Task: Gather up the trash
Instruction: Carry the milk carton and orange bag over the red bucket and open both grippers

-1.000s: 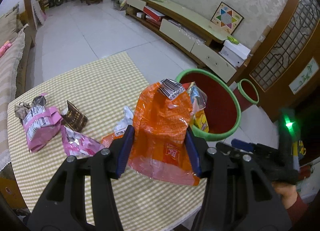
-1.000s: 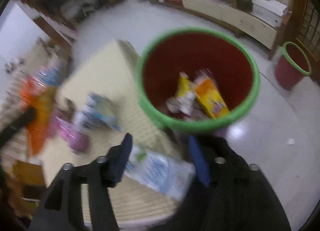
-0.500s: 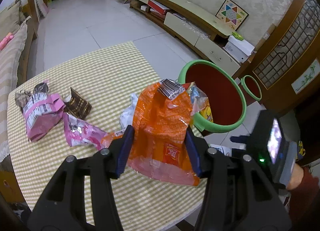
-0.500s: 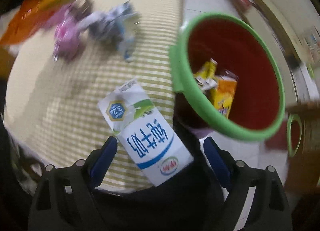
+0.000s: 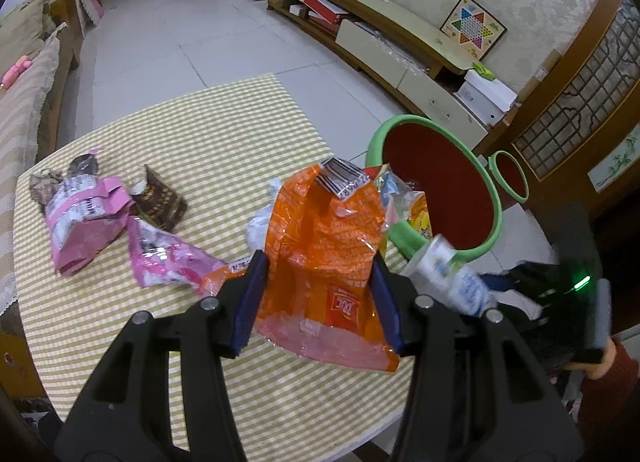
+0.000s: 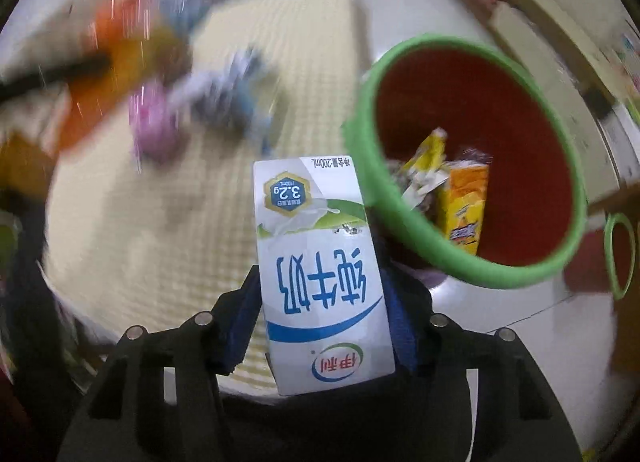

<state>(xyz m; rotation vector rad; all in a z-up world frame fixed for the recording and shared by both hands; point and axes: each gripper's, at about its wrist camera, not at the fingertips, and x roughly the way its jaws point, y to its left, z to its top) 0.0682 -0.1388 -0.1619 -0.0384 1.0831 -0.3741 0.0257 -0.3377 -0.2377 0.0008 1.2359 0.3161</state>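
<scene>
Over the last second the right gripper went from loosely framing the milk carton, jaws spread wide half a second ago, to clamping both its sides. The carton swung from lying slanted to pointing straight ahead, beside the green rim of the red bin. In the left wrist view the carton and right gripper came in over the tabletop's right edge, just beside the bin.
</scene>
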